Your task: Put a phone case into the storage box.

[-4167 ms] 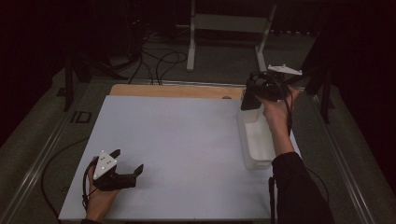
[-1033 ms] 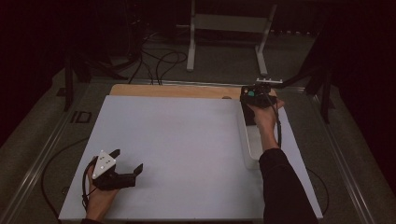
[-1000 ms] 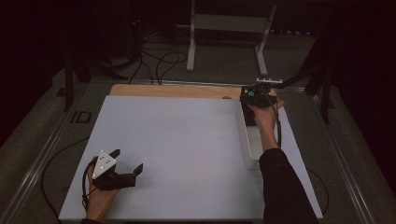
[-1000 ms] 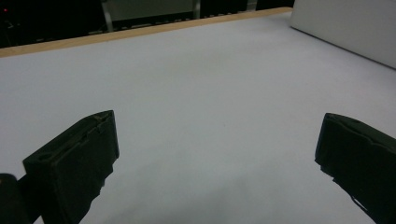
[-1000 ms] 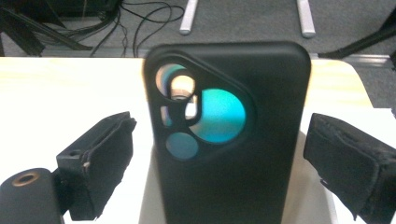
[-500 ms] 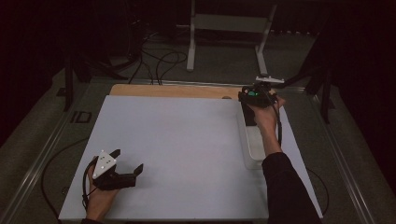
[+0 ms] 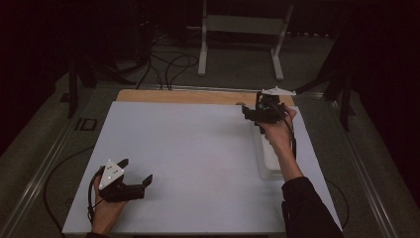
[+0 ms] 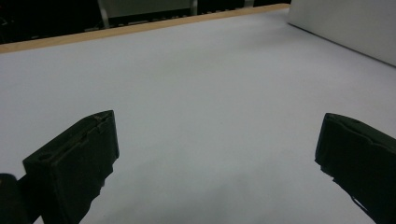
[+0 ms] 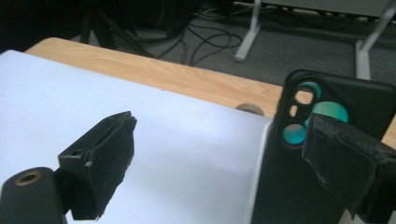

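The right gripper [image 9: 219, 163], jaws spread, hovers beside the black phone case [image 9: 322, 154] near the table's [image 7: 198, 148] far right corner, ready to grasp; the left gripper [image 7: 133, 173] rests released.

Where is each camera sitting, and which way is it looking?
High view: sits above the person's side, looking forward and down on the white table; both forearms, the left gripper and the right gripper show.
Left gripper view: rides the left gripper, looking across the table; its two jaws show, wide apart.
Right gripper view: rides the right gripper, facing the wooden edge and a black phone case.
Shared: all three show the white table.
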Demonstrator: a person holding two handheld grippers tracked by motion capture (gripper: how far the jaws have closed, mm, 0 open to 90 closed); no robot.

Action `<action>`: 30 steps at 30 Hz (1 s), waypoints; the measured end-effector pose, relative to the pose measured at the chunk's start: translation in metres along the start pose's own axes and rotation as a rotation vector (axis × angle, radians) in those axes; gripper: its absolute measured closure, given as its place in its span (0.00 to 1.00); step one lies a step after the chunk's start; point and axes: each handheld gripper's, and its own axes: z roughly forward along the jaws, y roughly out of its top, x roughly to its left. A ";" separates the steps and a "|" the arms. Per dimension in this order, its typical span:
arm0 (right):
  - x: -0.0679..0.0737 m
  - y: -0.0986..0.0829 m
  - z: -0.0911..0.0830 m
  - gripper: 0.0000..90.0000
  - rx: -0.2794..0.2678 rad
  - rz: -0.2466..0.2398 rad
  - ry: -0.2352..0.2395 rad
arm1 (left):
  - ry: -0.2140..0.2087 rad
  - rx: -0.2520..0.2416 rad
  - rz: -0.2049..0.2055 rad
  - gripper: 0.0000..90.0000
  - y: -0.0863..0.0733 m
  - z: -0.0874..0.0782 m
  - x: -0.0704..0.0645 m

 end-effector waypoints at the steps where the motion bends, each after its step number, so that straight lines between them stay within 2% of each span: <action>1: 0.002 -0.002 -0.003 0.13 -0.012 -0.001 0.007 | -0.001 0.000 -0.001 0.00 0.000 0.000 0.000; 3: 0.005 -0.004 -0.009 0.13 -0.016 0.001 0.033 | -0.003 0.000 -0.002 0.00 0.000 0.000 0.000; 11: 0.022 -0.022 -0.032 0.16 -0.039 -0.048 0.068 | -0.010 -0.004 -0.011 0.00 0.002 -0.001 0.001; 18: 0.037 -0.050 -0.054 0.15 -0.056 -0.066 0.124 | -0.031 -0.002 -0.012 0.00 0.009 -0.006 -0.001; 19: 0.042 -0.061 -0.060 0.13 -0.066 -0.073 0.142 | -0.034 -0.002 -0.013 0.00 0.010 -0.006 -0.001; 21: 0.046 -0.070 -0.064 0.12 -0.082 -0.086 0.154 | -0.035 0.001 -0.012 0.00 0.011 -0.006 -0.001; 25: 0.049 -0.087 -0.073 0.12 -0.109 -0.093 0.189 | -0.042 -0.001 -0.018 0.00 0.014 -0.009 0.000; 30: 0.047 -0.107 -0.081 0.12 -0.118 -0.101 0.206 | -0.048 -0.022 -0.022 0.00 0.018 -0.015 0.001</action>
